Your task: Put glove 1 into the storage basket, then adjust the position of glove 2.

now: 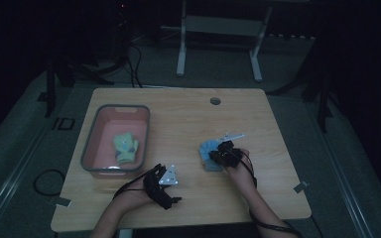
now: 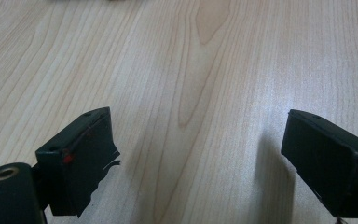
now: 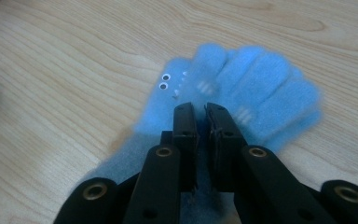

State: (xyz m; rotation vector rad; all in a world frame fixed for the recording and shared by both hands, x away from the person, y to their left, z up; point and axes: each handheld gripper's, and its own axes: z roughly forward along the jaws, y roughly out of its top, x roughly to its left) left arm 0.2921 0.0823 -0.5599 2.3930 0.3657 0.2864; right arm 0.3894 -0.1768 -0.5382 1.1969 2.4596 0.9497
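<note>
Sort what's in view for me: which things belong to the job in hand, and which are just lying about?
Part of the job:
- blue glove, on the table under the right gripper, whose jaws stand nearly together above it
- pink bin
- yellow-green glove, lying in the bin

Lying about:
- left gripper, open over bare table
- white frame on the floor beyond
- black cable on the floor

A glove (image 1: 209,154) lies on the table (image 1: 188,124) directly under the right gripper (image 1: 223,151); a bin (image 1: 92,144) holding another glove (image 1: 125,148) sits beyond the left gripper (image 1: 171,196).
</note>
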